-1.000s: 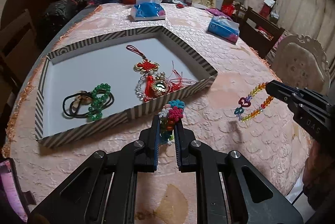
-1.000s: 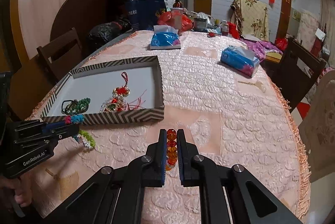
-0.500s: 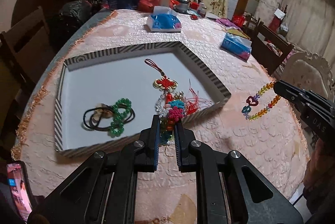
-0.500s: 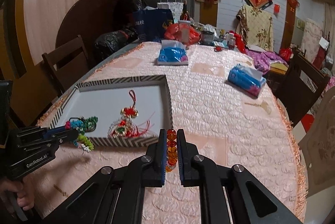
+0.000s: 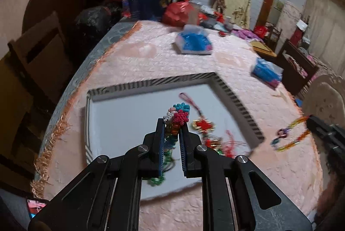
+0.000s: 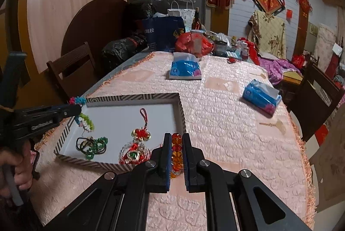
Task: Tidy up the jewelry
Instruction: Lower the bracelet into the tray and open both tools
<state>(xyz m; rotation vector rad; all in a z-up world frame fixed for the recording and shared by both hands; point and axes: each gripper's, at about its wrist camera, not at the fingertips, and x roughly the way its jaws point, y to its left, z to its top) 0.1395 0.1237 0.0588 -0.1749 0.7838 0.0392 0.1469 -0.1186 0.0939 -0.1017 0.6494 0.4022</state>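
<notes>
My left gripper [image 5: 172, 123] is shut on a colourful knotted bracelet [image 5: 178, 114] and holds it above the striped tray [image 5: 237, 101]; the bracelet also hangs from it in the right wrist view [image 6: 85, 121]. My right gripper [image 6: 176, 138] is shut on an orange and red bead bracelet [image 6: 176, 151], above the tablecloth just right of the tray [image 6: 182, 114]; the bracelet also shows in the left wrist view [image 5: 291, 138]. In the tray lie a red Chinese knot charm [image 6: 141, 133], a green bead bracelet [image 6: 97, 145] and a black cord [image 6: 80, 143].
Two blue tissue packs [image 6: 185, 69] [image 6: 261, 98] lie farther back on the pink tablecloth. Bags and bottles [image 6: 192, 43] crowd the far end. Wooden chairs stand at the left [image 6: 73, 71] and right [image 6: 317, 97] of the table.
My left gripper has moved forward with the knotted bracelet, from in front of the tray's near wall to above its inside. The right gripper has lifted slightly, still holding the bead bracelet.
</notes>
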